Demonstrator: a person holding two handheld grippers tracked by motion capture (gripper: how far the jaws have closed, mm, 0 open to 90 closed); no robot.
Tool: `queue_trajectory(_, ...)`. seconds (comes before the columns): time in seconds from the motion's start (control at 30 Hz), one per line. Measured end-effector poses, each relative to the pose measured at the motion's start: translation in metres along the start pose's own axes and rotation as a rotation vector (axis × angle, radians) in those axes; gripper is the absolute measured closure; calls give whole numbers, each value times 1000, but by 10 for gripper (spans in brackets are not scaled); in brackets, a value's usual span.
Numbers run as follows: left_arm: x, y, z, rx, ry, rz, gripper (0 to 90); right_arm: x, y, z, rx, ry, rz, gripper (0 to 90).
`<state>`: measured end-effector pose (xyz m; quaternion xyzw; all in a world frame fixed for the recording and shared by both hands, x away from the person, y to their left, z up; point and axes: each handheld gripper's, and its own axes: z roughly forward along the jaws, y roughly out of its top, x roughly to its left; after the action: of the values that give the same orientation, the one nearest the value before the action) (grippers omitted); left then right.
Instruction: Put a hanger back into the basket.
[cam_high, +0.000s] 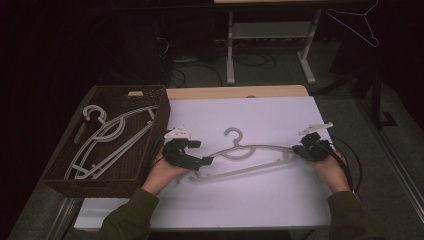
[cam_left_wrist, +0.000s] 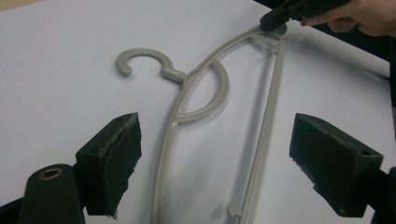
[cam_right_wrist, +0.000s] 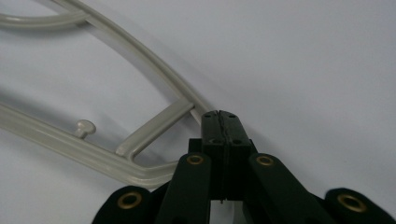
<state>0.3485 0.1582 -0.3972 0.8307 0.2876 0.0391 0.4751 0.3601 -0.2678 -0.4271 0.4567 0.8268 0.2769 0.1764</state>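
A pale grey plastic hanger (cam_high: 240, 150) lies flat on the white table top (cam_high: 260, 115), hook pointing to the far side. My left gripper (cam_high: 202, 152) is open at the hanger's left end; in the left gripper view the two jaws stand wide apart on either side of the hanger (cam_left_wrist: 196, 93) without touching it. My right gripper (cam_high: 299, 150) is shut on the hanger's right end; its jaws (cam_right_wrist: 219, 119) are pressed together where the hanger's (cam_right_wrist: 140, 51) corner runs under them. The left gripper view also shows that right gripper (cam_left_wrist: 273, 18) far off.
A brown woven basket (cam_high: 162, 107) stands at the table's left edge and holds several white hangers (cam_high: 107, 140). Another hanger (cam_high: 357, 22) hangs at the upper right. Cables trail by the right hand. Desk legs (cam_high: 230, 50) stand on the floor behind.
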Motion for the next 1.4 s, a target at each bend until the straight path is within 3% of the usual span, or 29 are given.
queue_trajectory(0.1,3,-1,3,-1,9,-8,177,-2,0,-9,-53,24,37,776)
queue_trajectory(0.2,8,-2,7,-1,24,-15,221,0,-1,-18,-109,56,80,508)
queue_trajectory(0.27,10,-2,11,4,32,-11,251,2,-2,-21,-124,72,88,402)
queue_trajectory(0.37,15,-2,21,42,51,4,293,9,-5,-27,-151,95,82,296)
queue_trajectory(0.43,18,-1,28,55,57,10,304,15,-6,-31,-169,123,86,273)
queue_trajectory(0.5,20,0,33,72,62,18,317,23,-8,-34,-173,161,82,331)
queue_trajectory(0.63,22,1,42,79,61,25,317,44,-5,-37,-188,212,34,609)
queue_trajectory(0.73,23,2,46,77,58,26,316,58,0,-34,-178,215,-4,779)
queue_trajectory(0.83,24,1,47,72,54,16,314,61,2,-27,-161,193,-27,890)
queue_trajectory(0.97,24,1,47,69,48,13,310,62,0,-12,-103,188,-58,896)
queue_trajectory(1.03,24,1,47,70,48,15,309,63,-2,-9,-72,193,-43,896)
queue_trajectory(1.17,24,1,47,71,49,16,310,60,-3,-6,-78,188,-51,896)
queue_trajectory(1.4,22,2,51,104,52,34,318,63,-6,-4,-32,192,-59,897)
